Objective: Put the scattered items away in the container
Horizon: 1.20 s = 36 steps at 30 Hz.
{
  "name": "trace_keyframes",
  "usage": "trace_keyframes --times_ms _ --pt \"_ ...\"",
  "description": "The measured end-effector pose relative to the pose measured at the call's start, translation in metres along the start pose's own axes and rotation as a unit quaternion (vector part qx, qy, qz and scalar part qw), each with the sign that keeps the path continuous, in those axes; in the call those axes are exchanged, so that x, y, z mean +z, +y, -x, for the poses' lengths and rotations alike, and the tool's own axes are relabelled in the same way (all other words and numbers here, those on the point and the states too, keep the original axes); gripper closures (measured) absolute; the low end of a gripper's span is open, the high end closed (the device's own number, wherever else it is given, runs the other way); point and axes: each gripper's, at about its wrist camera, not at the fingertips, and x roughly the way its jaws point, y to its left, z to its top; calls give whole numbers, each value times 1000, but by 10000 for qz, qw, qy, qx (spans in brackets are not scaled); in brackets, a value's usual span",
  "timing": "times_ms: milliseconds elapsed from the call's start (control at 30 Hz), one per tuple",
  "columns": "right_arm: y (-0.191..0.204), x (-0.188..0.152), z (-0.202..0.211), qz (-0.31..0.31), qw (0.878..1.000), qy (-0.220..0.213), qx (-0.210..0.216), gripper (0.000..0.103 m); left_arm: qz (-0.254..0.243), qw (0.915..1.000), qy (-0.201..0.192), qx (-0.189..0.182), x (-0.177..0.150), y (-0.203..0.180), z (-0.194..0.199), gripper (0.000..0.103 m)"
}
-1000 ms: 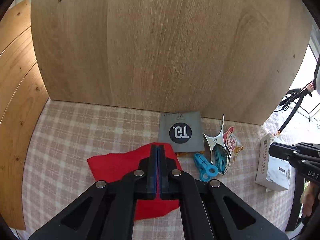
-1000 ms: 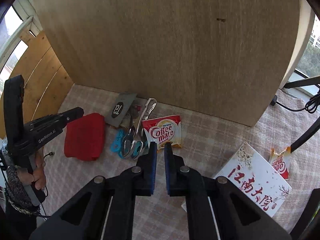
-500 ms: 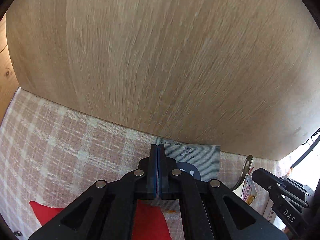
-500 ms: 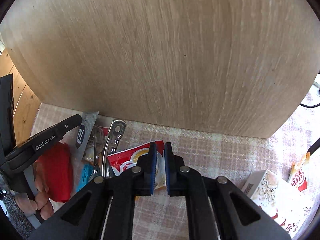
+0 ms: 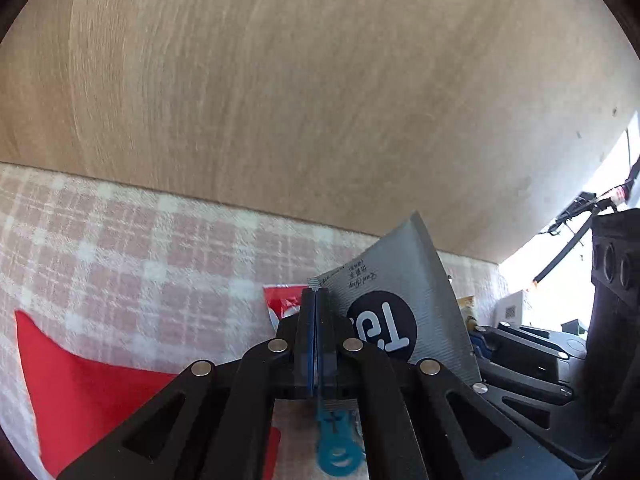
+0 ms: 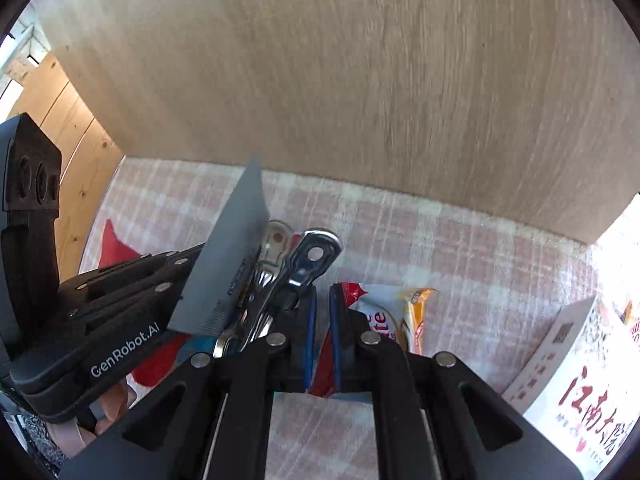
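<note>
My left gripper (image 5: 315,294) is shut on the near corner of a grey sachet (image 5: 400,280) with a black "T9" disc. The sachet (image 6: 236,248) stands tilted up off the cloth. My right gripper (image 6: 322,296) is shut, with a narrow gap, on the red edge of a Coffee mate sachet (image 6: 384,316), which is raised at that side. Between the two grippers lies a shiny metal clip (image 6: 296,272). A blue plastic clip (image 5: 336,440) lies under my left fingers. A red cloth (image 5: 92,400) lies to the left.
A wooden board (image 6: 360,80) stands upright just behind the pile, on a pink checked tablecloth (image 5: 140,248). A white box with red characters (image 6: 580,392) lies at the right, with another sachet (image 6: 632,320) beyond it. A person's hand (image 6: 112,404) holds the left gripper.
Both grippers have sunk towards the pile. The grey sachet, flat before, now stands tilted in my left gripper. The Coffee mate sachet's edge has come up between my right fingers.
</note>
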Motion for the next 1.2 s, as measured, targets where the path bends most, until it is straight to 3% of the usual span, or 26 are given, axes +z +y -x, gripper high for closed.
trace_keyframes --times_ms 300,433,500,567,700,800,900,1033,1100,1200 --pt "5 -91 30 528 9950 712 468 96 -710 9964 353 -296 -103 -41 29 103" --pt "5 -156 55 1061 9783 1615 753 96 -1011 9875 916 -792 -149 -68 48 103" --pt "-3 -178 76 1128 9777 1671 582 96 -1208 9779 1277 -1130 -165 -85 57 103" --pt "-13 -182 101 1072 9838 1415 259 96 -1349 9799 1214 -832 -178 -86 70 103" --pt "-37 -157 129 818 9930 841 146 96 -831 9938 600 -425 -158 -57 101 103" --pt "-25 -145 129 854 9944 592 209 96 -370 9993 70 52 -130 -24 111 103" --pt "-3 -122 119 888 9954 303 181 96 -43 9977 -322 591 -108 28 132 103" --pt "-6 -95 126 661 9976 -61 191 95 264 9942 -625 836 -75 72 143 103" --pt "-16 -84 125 449 9988 -136 169 95 365 9946 -623 749 -55 89 138 102" --pt "-39 -72 134 178 9995 -256 -71 95 336 9934 -554 946 -23 104 120 102"
